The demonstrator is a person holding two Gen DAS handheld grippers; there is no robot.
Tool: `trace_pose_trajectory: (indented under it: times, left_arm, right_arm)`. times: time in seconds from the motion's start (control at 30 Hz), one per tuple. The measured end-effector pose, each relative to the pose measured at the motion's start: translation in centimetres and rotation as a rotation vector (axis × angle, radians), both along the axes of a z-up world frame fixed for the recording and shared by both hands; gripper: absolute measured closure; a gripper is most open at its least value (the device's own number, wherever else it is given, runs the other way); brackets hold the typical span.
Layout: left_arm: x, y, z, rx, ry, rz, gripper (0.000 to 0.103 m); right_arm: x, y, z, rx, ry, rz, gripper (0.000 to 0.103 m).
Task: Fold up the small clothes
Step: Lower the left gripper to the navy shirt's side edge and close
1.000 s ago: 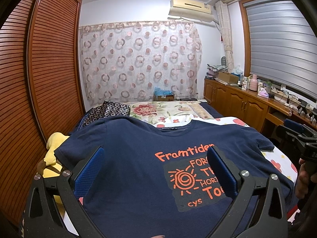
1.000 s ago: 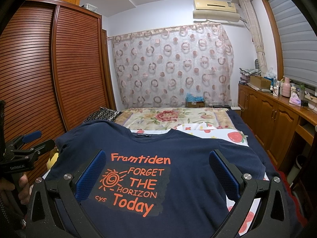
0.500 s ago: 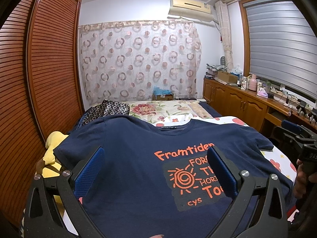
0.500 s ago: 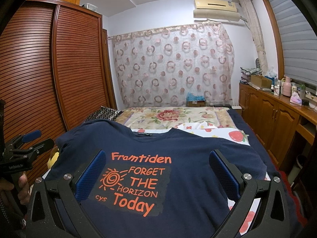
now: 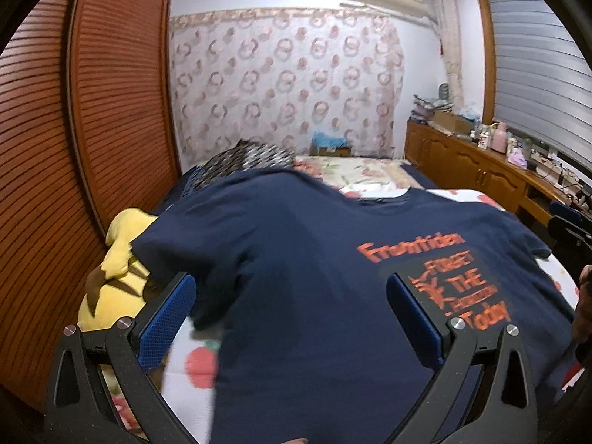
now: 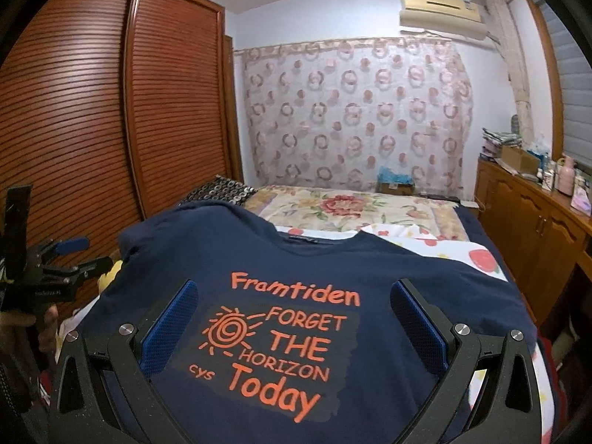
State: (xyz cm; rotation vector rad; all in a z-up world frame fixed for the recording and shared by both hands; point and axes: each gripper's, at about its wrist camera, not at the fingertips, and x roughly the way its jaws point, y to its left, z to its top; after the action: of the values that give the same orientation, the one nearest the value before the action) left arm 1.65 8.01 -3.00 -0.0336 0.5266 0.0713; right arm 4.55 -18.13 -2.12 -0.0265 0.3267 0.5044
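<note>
The navy shirt lies flat, print up, across the near end of the bed. The right claw hangs wide over the print, holding nothing. The left claw gapes wide above the shirt's left sleeve, empty.

t-shirt hem cut off by the bottom edge | its print smeared by blur | yellow plush toy half hidden under the sleeve
</note>
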Motion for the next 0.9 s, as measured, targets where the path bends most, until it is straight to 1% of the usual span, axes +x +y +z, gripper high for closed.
trace_pose_trajectory:
  times: [0.23,0.3,0.33,0.4,0.43,0.47,0.5,0.53,0.6,0.7,0.8,0.9]
  left_arm:
    - [-0.5,4.5,-1.1,-0.050,0.038,-0.001,0.000]
    - [-0.5,5.8,-1.5,-0.088,0.054,-0.011,0.001]
    - [-0.3,6.3,-1.7,-0.107,0.064,-0.016,0.003]
    - [0.1,7.6,-2.4,-0.158,0.090,-0.037,0.013]
    - [0.3,8.1,-2.8,-0.184,0.101,-0.040,0.016]
    - [0.5,8.5,-3.3,-0.203,0.107,-0.038,0.023]
    - [0.8,9.0,-3.7,-0.226,0.118,-0.041,0.027]
    - [1.3,9.5,-4.3,-0.250,0.134,-0.042,0.028]
    - [1.8,10.0,-5.0,-0.251,0.157,-0.037,0.036]
    - [2.5,10.2,-6.1,-0.233,0.204,-0.035,0.046]
    - [2.8,10.6,-6.9,-0.228,0.242,-0.041,0.049]
    - [3.2,10.5,-7.6,-0.203,0.275,-0.049,0.049]
  right_arm:
    - [1.9,1.4,-0.6,-0.033,0.053,0.054,0.000]
    - [2.4,1.1,-0.4,-0.038,0.062,0.058,0.000]
    - [2.6,1.1,-0.4,-0.039,0.065,0.060,0.000]
    - [2.9,1.1,-0.3,-0.043,0.070,0.061,0.000]
    - [3.1,1.0,-0.3,-0.047,0.074,0.062,0.000]
    - [3.2,1.1,-0.3,-0.050,0.075,0.062,0.000]
    - [3.3,1.2,-0.3,-0.055,0.077,0.064,0.000]
    - [3.6,1.4,-0.3,-0.063,0.079,0.067,0.000]
    - [3.9,2.2,-0.4,-0.081,0.086,0.080,0.000]
    - [4.3,3.3,-0.5,-0.103,0.102,0.108,0.000]
    - [5.0,4.2,-0.3,-0.104,0.128,0.145,0.000]
    - [5.6,5.2,0.0,-0.104,0.152,0.186,0.000]
